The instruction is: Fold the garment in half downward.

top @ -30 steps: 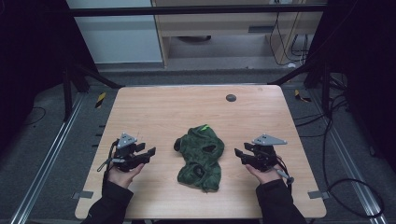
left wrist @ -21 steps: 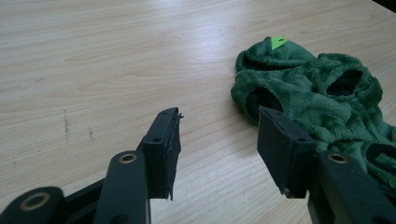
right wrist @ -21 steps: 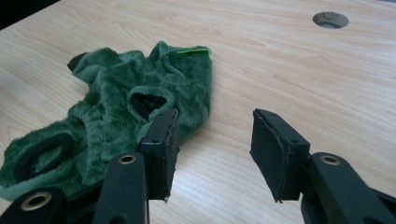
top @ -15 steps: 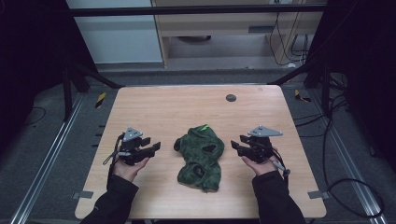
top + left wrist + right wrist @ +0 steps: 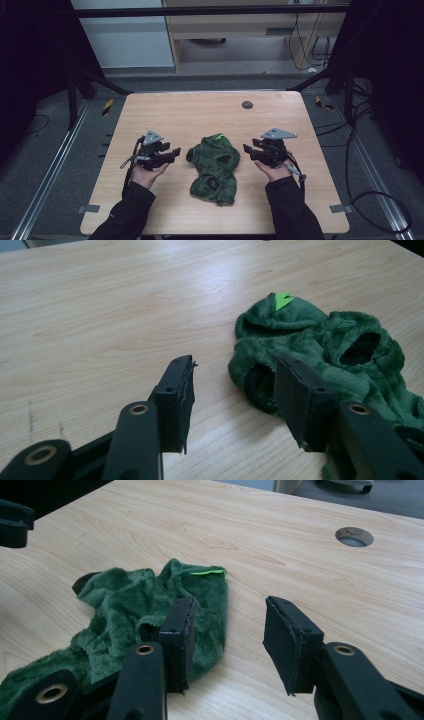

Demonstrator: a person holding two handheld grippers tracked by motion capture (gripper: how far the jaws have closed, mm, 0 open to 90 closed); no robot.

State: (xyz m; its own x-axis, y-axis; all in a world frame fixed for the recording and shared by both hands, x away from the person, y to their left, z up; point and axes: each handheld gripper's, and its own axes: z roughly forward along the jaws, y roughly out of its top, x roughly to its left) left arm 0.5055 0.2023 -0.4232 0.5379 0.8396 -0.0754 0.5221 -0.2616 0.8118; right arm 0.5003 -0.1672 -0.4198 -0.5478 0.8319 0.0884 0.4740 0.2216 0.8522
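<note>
Black jaws of the left gripper [image 5: 176, 151] stood apart with nothing between them; they had just been easing a little narrower, with bare wood showing in the gap in the left gripper view. That gripper sat at centre left of the high view, aimed toward the middle of the frame. Just beyond its tips lay the green fleece garment [image 5: 215, 167], a small plush hooded piece crumpled in the centre of the wooden table [image 5: 200, 112], with a lime-green tag [image 5: 283, 300] at its hood end. In the left gripper view, a dark sleeve opening [image 5: 258, 386] faced the jaws from the middle of the frame, close but not touched.

At centre right of the high view, the right gripper [image 5: 248, 150] mirrored the first. Its jaws also held nothing and had just been closing somewhat. In the right gripper view, the fleece filled the lower left behind 1 jaw, while the gap between the pads looked onto bare table. A round cable hole [image 5: 354, 536] sat at upper right.

By my reading, this was the approach step: both grippers flanked the garment and neither had gripped it. The next move likely called for each to advance onto the nearest fleece edge, get cloth fully between the pads, and pinch without dragging the pile sideways.
</note>
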